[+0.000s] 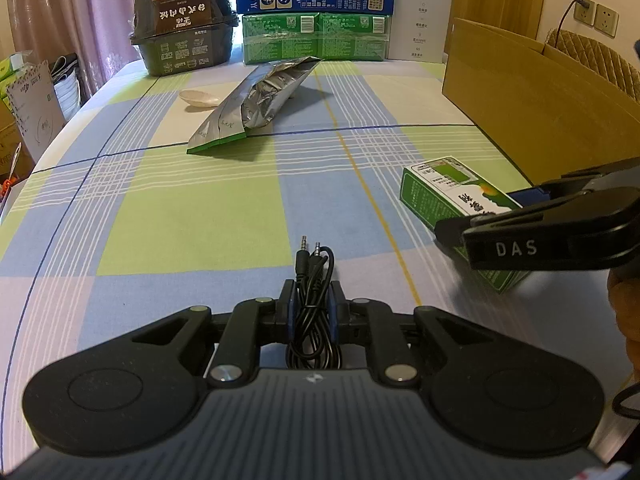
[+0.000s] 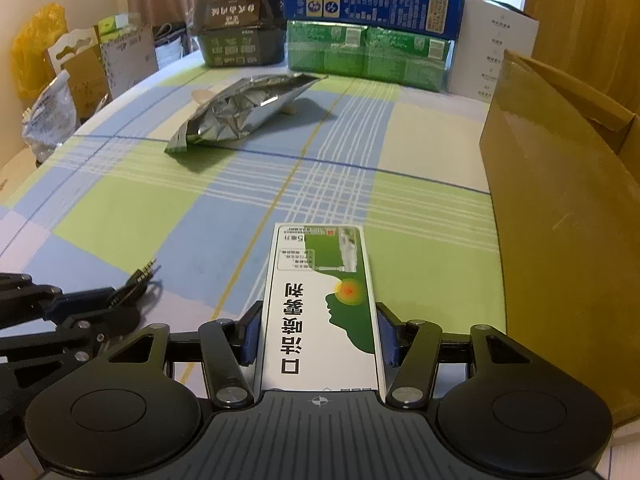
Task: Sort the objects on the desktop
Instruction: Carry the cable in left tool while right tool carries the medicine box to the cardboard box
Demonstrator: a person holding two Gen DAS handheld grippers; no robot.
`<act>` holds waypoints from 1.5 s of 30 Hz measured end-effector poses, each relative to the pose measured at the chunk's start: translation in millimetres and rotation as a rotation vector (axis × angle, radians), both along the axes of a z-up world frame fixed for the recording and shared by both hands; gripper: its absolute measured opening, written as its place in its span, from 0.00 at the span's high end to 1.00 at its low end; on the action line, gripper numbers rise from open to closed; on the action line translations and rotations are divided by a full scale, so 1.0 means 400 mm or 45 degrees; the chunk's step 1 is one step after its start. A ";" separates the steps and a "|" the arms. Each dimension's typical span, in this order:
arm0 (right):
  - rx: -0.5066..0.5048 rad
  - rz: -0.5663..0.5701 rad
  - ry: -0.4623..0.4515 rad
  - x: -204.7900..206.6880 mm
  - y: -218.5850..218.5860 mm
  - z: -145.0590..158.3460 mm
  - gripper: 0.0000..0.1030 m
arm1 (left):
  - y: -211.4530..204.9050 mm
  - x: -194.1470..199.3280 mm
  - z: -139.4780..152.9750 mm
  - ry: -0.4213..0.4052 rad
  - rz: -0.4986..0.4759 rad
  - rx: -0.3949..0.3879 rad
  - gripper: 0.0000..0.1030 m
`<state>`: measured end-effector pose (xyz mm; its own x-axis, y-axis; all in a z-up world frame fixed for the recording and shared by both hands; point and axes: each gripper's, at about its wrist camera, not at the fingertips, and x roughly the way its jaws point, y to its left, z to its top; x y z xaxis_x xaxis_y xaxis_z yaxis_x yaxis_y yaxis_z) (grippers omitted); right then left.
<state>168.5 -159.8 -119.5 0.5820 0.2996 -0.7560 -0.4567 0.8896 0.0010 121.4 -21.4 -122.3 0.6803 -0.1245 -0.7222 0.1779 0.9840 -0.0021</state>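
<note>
A coiled black audio cable [image 1: 312, 312] with two jack plugs sits between the blue pads of my left gripper [image 1: 312, 300], which is shut on it near the table's front. My right gripper [image 2: 318, 332] is shut on a green and white spray box [image 2: 320, 300], held lengthwise just above the checked tablecloth. In the left wrist view the same box [image 1: 444, 196] and the right gripper [image 1: 520, 220] show at the right. The right wrist view shows the left gripper [image 2: 100, 300] and the cable's plugs [image 2: 142, 274] at the lower left.
A crumpled silver foil bag [image 1: 256, 104] lies mid-table beside a white spoon [image 1: 199, 99]. An open cardboard box [image 2: 560, 200] stands on the right. Stacked black, blue, green and white cartons [image 1: 316, 20] line the far edge. Bags and boxes [image 2: 60, 80] sit off the table's left side.
</note>
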 end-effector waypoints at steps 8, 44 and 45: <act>0.032 -0.021 -0.010 -0.021 -0.019 0.021 0.49 | -0.002 -0.009 0.008 0.000 -0.018 0.000 0.89; 0.169 -0.323 -0.333 -0.211 -0.294 0.394 0.49 | -0.210 -0.105 0.362 -0.261 -0.231 -0.146 0.89; 0.162 -0.340 -0.339 -0.209 -0.309 0.400 0.49 | -0.224 -0.104 0.367 -0.265 -0.246 -0.150 0.89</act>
